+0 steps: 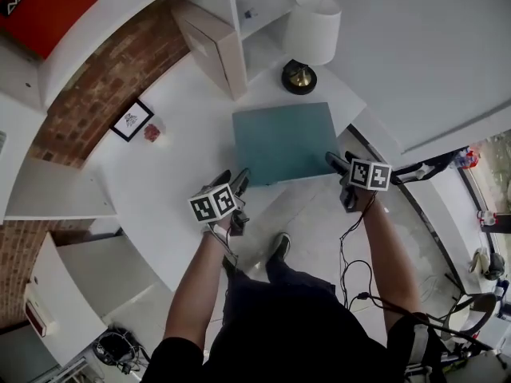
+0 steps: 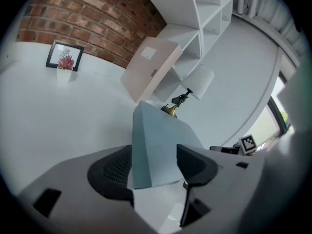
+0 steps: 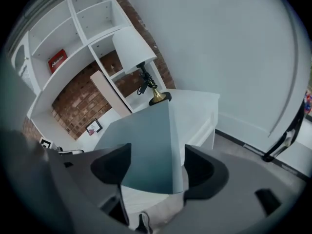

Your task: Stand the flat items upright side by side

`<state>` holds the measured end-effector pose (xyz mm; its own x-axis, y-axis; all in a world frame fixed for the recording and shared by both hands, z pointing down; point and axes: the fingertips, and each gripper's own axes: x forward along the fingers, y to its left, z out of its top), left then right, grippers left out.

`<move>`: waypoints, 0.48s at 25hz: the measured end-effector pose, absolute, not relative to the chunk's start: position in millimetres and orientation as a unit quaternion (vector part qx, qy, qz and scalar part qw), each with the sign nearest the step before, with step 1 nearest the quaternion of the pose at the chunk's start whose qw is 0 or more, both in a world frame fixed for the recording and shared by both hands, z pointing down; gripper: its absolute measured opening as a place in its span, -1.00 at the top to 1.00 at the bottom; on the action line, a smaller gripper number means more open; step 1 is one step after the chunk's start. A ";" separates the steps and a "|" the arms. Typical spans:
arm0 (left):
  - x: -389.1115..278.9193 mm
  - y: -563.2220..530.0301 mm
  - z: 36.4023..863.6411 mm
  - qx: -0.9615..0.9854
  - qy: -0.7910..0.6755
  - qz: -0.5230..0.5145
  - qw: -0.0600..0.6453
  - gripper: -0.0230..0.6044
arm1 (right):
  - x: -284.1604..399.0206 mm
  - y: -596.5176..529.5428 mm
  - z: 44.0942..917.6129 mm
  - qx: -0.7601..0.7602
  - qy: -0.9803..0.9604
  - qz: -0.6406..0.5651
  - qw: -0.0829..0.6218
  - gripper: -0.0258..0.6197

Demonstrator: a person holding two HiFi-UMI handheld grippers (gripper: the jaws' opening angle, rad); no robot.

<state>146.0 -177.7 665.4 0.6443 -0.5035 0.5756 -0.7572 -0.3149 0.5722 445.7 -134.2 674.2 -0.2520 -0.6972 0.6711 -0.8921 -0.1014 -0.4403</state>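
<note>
Early stage: teal board [image 1: 283, 142] lay flat on desk [image 1: 176, 134], beige board [image 1: 209, 45] leaned upright at frame top. I had left gripper [image 1: 232, 177] and right gripper [image 1: 340, 160] fingers spread astride its near corners.

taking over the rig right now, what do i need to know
Left tongs: open, astride the teal board's near-left corner, not gripping.
Right tongs: open, astride its near-right corner.
Teal board lies flat on the white desk; the beige board leans tilted against the shelf unit.
Done: nothing upright yet.
Left: grip the teal board, stand it up beside the beige one.
</note>
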 end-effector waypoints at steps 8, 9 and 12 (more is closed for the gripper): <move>165.0 -183.4 700.0 0.774 -0.399 0.189 0.454 0.01 | 428.9 -139.0 702.6 0.552 -0.678 0.468 0.128 -0.17; 165.8 -183.4 699.8 0.771 -0.399 0.185 0.461 0.02 | 425.9 -139.2 704.0 0.551 -0.680 0.465 0.136 -0.15; 162.1 -183.7 691.7 0.770 -0.410 0.196 0.447 0.14 | 418.9 -139.0 702.8 0.553 -0.682 0.457 0.144 -0.12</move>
